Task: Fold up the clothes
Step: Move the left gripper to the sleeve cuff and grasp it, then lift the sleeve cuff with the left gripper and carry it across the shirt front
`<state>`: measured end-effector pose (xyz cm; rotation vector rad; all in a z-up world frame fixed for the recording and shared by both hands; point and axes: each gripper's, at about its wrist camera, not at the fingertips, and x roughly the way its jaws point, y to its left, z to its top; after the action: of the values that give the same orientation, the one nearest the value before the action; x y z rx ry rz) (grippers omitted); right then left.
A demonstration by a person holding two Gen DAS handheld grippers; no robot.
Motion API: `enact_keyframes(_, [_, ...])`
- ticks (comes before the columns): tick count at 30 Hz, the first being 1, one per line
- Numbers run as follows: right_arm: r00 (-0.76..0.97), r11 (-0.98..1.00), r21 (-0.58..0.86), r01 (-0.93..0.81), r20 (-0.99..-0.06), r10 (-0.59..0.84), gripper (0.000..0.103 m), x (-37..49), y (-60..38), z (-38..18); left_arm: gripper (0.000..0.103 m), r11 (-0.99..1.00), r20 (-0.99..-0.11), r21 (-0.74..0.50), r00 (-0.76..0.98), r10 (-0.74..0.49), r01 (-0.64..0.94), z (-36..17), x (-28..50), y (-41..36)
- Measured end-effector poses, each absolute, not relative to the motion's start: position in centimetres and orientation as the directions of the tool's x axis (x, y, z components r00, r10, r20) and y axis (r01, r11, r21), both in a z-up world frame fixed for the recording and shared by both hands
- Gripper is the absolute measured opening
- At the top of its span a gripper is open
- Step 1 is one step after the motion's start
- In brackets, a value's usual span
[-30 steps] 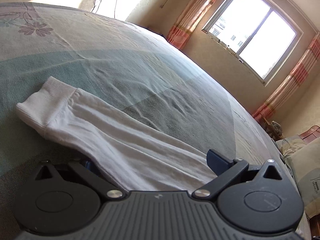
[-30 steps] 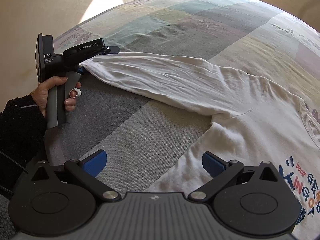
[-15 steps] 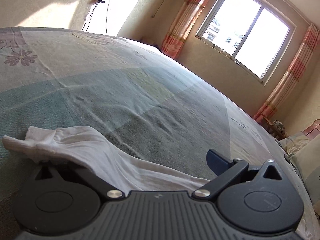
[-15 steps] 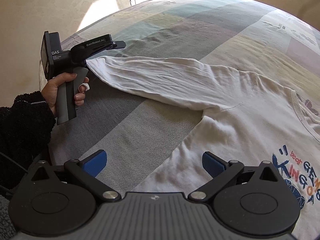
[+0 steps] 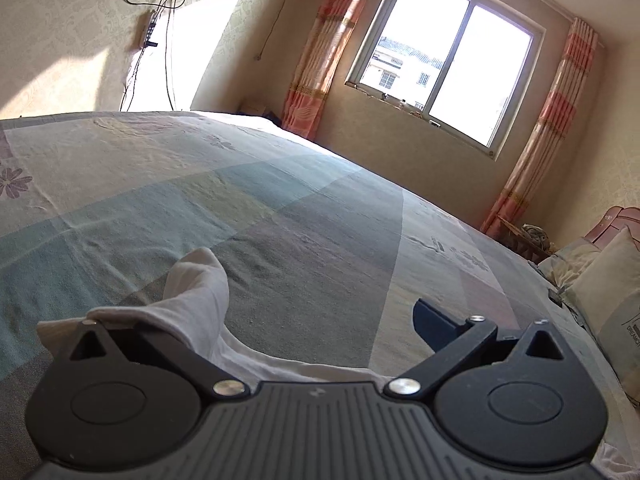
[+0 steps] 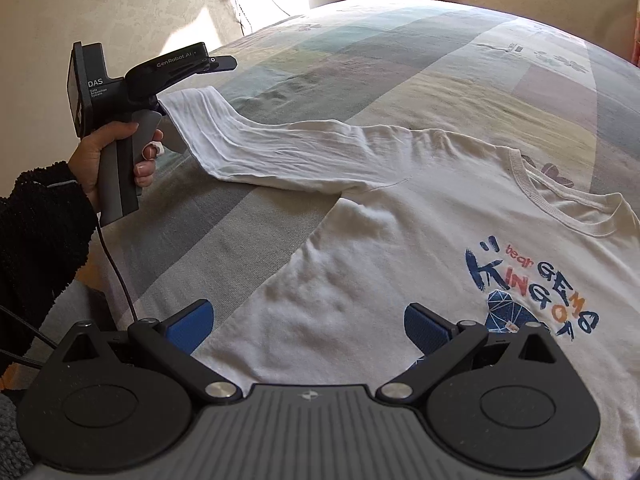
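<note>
A white long-sleeved shirt [image 6: 400,240] with a blue and orange chest print lies flat on the bed. Its sleeve [image 6: 280,148] stretches left to my left gripper [image 6: 200,80], held in a person's hand. In the left wrist view the cuff [image 5: 196,288] is draped over the left finger of that gripper [image 5: 308,312] and hides the finger. The jaws stand wide apart, so the sleeve rests on one finger and is not clamped. My right gripper [image 6: 308,320] hangs open over the shirt's side below the armpit, with nothing between its blue pads [image 6: 192,320].
The bed [image 5: 280,208] has a patchwork cover in green, grey and beige. Pillows [image 5: 600,280] lie at its right end. A window [image 5: 452,76] with pink curtains is beyond it, and cables hang on the wall [image 5: 60,40]. A black cord [image 6: 116,268] trails from the left gripper.
The left gripper has risen and tilted up, lifting the cuff off the bed; the sleeve now bunches over its left finger. The right gripper has shifted right over the shirt's body.
</note>
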<state>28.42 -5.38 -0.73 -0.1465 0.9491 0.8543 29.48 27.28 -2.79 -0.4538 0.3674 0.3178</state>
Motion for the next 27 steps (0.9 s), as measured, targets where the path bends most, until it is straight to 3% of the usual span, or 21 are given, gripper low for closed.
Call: enact_keyframes(27, [0.347,0.761,0.172,-0.625,-0.812,0.469,0.103,26.4,-17.1,-2.8,0.102,0.93,-0.409,-0.321,0.912,0.035,-0.179,1.6,35.0,14.2])
